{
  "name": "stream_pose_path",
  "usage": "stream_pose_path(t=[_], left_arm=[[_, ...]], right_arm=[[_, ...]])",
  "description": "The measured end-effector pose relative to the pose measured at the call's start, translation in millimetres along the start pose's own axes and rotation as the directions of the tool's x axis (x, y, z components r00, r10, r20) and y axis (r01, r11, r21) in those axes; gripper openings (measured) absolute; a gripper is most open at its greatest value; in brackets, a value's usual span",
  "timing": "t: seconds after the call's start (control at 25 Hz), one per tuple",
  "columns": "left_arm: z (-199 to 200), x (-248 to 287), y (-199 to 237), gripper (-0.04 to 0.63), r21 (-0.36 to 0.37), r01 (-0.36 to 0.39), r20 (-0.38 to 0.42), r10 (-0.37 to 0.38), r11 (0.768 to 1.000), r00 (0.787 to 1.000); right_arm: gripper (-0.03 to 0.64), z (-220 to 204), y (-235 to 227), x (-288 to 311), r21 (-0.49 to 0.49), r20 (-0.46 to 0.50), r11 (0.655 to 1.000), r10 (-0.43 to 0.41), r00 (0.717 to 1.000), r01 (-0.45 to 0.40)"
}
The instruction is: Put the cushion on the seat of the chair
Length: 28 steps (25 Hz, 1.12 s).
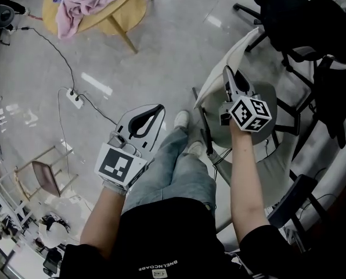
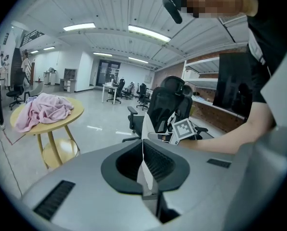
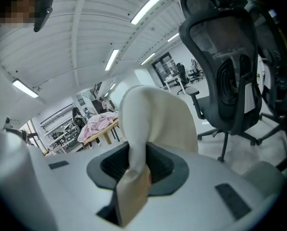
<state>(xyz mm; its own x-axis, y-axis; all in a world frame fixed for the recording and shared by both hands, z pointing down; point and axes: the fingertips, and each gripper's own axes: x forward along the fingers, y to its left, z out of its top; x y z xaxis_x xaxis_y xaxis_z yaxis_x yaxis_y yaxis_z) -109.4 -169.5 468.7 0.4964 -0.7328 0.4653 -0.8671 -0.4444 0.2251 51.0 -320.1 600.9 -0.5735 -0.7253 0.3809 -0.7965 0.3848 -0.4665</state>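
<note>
Right gripper view settles what the head view can't: your right gripper (image 3: 136, 163) has its fingers pinched on a fold of the cream cushion (image 3: 158, 119), which bulges past the tips, with the black chair (image 3: 220, 81) beyond. Your left gripper (image 2: 143, 160) has its fingers pressed together, well apart from the cushion. Beyond those tips, the round table (image 2: 61, 121) carries a pink cloth (image 2: 45, 109).

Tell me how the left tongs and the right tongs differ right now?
The right tongs pinch a fold of the cream cushion; the left tongs hold nothing. The right tongs' jaws are parted by the fabric between them; the left tongs' jaws meet. The right tongs are near the black chair; the left tongs are by the person's jeans. Both are shut and have the same grey body.
</note>
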Motion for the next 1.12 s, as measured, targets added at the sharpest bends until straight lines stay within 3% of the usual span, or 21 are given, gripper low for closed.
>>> stream_pose_path(t=[0.52, 1.12], left_arm=[[-24.1, 5.2, 22.4, 0.012, -0.053, -0.022, -0.044, 0.020, 0.998, 0.999], [-30.8, 15.4, -6.4, 0.012, -0.042, 0.035, -0.058, -0.037, 0.999, 0.998]], right_arm=[[0.106, -29.5, -20.9, 25.1, 0.016, -0.049, 1.000, -0.026, 0.998, 0.026], [0.106, -45.5, -79.0, -49.8, 0.084, -0.023, 0.984, -0.155, 0.988, 0.157]])
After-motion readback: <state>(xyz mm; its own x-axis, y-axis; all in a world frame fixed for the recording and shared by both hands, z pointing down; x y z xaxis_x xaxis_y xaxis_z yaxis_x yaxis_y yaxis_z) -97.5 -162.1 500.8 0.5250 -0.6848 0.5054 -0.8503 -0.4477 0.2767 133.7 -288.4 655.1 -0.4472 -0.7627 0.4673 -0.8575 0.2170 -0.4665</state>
